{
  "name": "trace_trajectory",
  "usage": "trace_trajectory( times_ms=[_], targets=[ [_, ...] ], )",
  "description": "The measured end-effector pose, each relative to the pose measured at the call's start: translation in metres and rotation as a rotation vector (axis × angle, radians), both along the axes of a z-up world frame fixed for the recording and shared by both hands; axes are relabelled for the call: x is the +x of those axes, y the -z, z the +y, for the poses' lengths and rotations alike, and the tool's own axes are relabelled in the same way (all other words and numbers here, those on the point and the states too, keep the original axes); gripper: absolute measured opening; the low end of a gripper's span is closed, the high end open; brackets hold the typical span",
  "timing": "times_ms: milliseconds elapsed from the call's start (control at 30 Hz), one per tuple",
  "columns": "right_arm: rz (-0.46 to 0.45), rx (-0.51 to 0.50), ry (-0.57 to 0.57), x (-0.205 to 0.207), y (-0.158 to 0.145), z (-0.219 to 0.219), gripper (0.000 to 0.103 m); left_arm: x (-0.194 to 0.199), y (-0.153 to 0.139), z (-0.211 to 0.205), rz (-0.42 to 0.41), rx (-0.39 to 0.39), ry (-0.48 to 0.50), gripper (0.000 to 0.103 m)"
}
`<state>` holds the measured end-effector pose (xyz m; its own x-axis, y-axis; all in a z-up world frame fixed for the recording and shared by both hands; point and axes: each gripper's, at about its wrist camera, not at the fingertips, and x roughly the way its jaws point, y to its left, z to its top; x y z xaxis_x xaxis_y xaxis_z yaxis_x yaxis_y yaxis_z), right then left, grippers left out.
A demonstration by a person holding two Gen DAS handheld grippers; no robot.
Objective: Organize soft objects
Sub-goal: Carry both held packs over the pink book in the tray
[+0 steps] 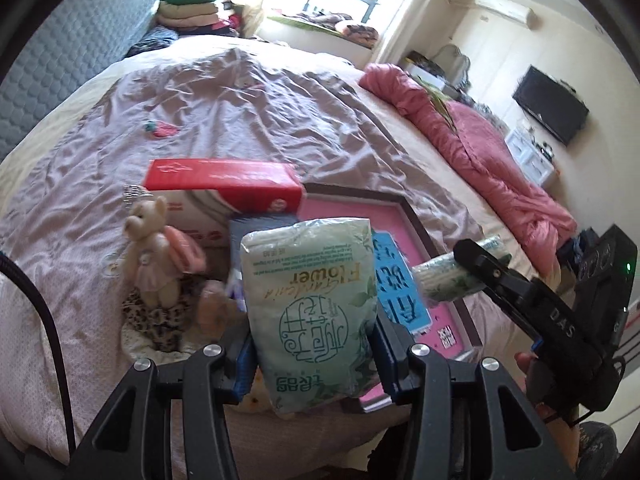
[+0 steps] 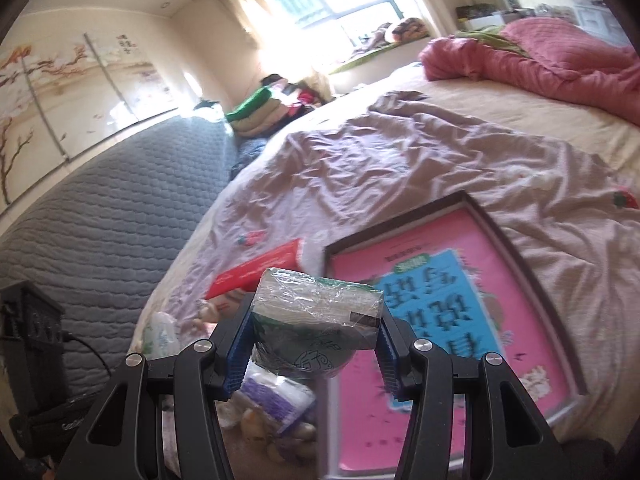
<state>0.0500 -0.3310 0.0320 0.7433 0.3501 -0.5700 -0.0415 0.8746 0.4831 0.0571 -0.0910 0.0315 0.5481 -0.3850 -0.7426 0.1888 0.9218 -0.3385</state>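
pale green plastic wraps the soft tissue pack (image 1: 310, 304) clamped between the blue pads of the left gripper (image 1: 314, 354), held above the bed; it is seen upside down, and its print reads "gardenia flower" in gold above a dark green round emblem of stylised characters. the right gripper (image 2: 316, 338) is clenched on a second soft tissue pack in clear crinkled film (image 2: 318, 318), also lifted off the mauve wrinkled bedspread (image 1: 260, 112); from the left wrist view that gripper's black body carries the letters "das". below and behind lie a dark-framed pink picture board with a blue panel of large chinese characters (image 2: 448, 320), a red and white cardboard box (image 1: 224, 184) with a small white logo too blurred to read, a cream teddy bear in a pink dress (image 1: 154, 252), and a purple and white small packet (image 2: 276, 400). a rumpled pink quilt (image 1: 472, 136) lies at the far side.
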Motion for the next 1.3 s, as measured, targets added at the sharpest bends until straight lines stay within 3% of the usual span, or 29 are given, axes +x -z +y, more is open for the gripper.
trace_trajectory(
  times_ms=[267,567,900,1300],
  targets=[
    [0.141,-0.01,0.122,-0.005,0.023,-0.048,0.055,0.001,0.017,-0.066,0.057,0.11,0.137,0.049],
    [0.29,0.004,0.149,-0.003,0.05,-0.069,0.055,0.008,0.046,-0.118,0.135,0.191,0.244,0.049],
    [0.423,-0.01,0.124,0.005,0.079,-0.069,0.055,0.016,0.075,-0.144,0.216,0.244,0.307,0.049],
    [0.461,-0.019,0.199,0.008,0.089,-0.081,0.057,0.022,0.094,-0.152,0.264,0.255,0.317,0.049]
  ],
)
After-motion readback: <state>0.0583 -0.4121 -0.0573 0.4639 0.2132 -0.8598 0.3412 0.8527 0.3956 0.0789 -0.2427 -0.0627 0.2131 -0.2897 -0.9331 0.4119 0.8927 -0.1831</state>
